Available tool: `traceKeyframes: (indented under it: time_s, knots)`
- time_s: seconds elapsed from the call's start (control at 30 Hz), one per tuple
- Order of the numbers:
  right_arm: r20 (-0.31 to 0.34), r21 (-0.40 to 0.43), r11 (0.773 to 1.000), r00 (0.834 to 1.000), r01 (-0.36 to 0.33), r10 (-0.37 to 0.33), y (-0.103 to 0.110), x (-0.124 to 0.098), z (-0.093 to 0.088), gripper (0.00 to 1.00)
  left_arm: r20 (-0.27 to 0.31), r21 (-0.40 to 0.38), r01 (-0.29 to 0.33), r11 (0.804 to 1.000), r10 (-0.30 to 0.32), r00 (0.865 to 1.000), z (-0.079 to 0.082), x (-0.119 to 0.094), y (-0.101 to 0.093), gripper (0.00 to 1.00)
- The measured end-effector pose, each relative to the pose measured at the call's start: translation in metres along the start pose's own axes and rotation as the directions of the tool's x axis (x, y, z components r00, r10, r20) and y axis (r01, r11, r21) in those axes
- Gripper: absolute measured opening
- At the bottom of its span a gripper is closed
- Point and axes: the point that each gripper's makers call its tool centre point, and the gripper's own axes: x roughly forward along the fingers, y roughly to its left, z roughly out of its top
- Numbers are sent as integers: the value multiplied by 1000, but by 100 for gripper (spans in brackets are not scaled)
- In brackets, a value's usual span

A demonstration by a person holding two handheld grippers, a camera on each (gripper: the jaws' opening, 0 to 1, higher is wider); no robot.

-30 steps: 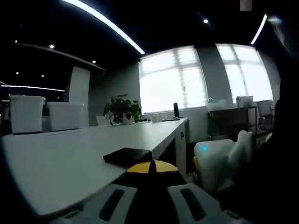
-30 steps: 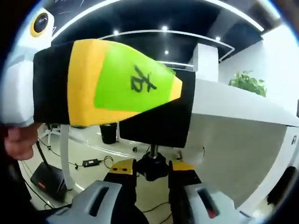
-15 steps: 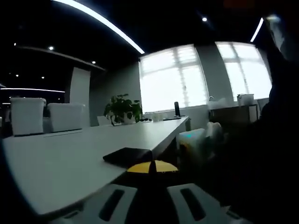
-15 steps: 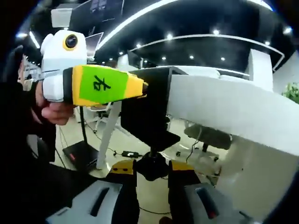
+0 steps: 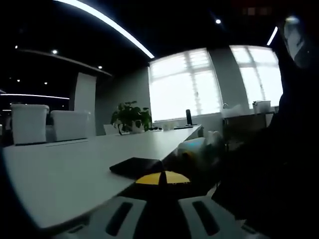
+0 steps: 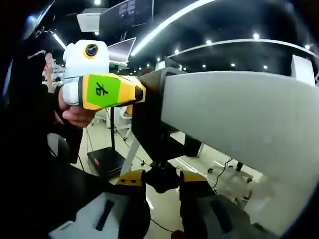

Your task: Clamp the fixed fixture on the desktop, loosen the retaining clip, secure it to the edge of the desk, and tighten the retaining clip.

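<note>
- My right gripper sits low in the right gripper view, its yellow-tipped jaws clenched on the black knob at the bottom of the fixture.
- Just above that knob, the black fixture wraps the edge of the white desk: one part runs up the desk's side, and a lower plate reaches under the slab.
- My left gripper comes into the right gripper view from the left, its yellow and green nose touching the upper part of the fixture; my hand grips its white body.
- In the left gripper view, my left gripper shows its yellow tips pressed together at the bottom, with dark fixture material around them; I cannot tell whether they actually pinch the fixture or only rest against it.
- Just beyond those tips, the fixture's flat black top plate lies on the desk surface, near its right edge.
- To the right of the desk edge, a dim white shape and my dark sleeve crowd the view.
- Farther along the desk stand two white bins and a potted plant.
- Beyond them, bright windows and ceiling light strips close the room.
- In the right gripper view, a dark floor unit and cables lie far under the desk.
</note>
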Motion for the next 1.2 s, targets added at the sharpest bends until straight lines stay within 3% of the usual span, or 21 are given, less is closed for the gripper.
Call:
traceKeyframes:
  time_s: [0.1,0.23,0.33,0.5,0.63,0.77,0.83,0.97,1.0,1.2]
  knots:
    - [-37,24,997,997,73,-72,-4,-4,-2,25,0,0,0,1000,0,1000,0,0,0,1]
    - [-10,125,974,982,187,-187,-7,-14,3,25,1,8,5,1000,-5,1000,0,0,-1,1]
    - [-32,165,943,957,290,-288,-7,-22,-2,29,3,-9,8,1000,-8,1000,1,0,0,1]
    - [-56,204,905,928,372,-369,10,-23,-3,40,1,-10,5,1000,-5,1000,2,-2,1,1]
    - [-86,209,862,887,461,-454,13,-21,-1,46,8,-19,-3,1000,3,1000,4,-5,2,1]
    - [-88,234,809,841,539,-535,10,-22,4,42,5,-11,-6,1000,6,1000,4,-4,2,1]
    - [-106,164,794,811,585,-576,6,-24,3,41,9,-18,-3,1000,3,1000,4,-5,3,1]
    - [-110,174,776,795,606,-596,6,-23,5,40,11,-19,-1,1000,1,1000,3,-5,2,1]
    - [-114,171,764,783,622,-612,5,-24,4,39,11,-20,1,1000,0,1000,3,-4,2,1]
    - [-140,170,732,752,660,-645,-3,-23,-4,27,13,-25,3,1000,-3,1000,3,-4,2,1]
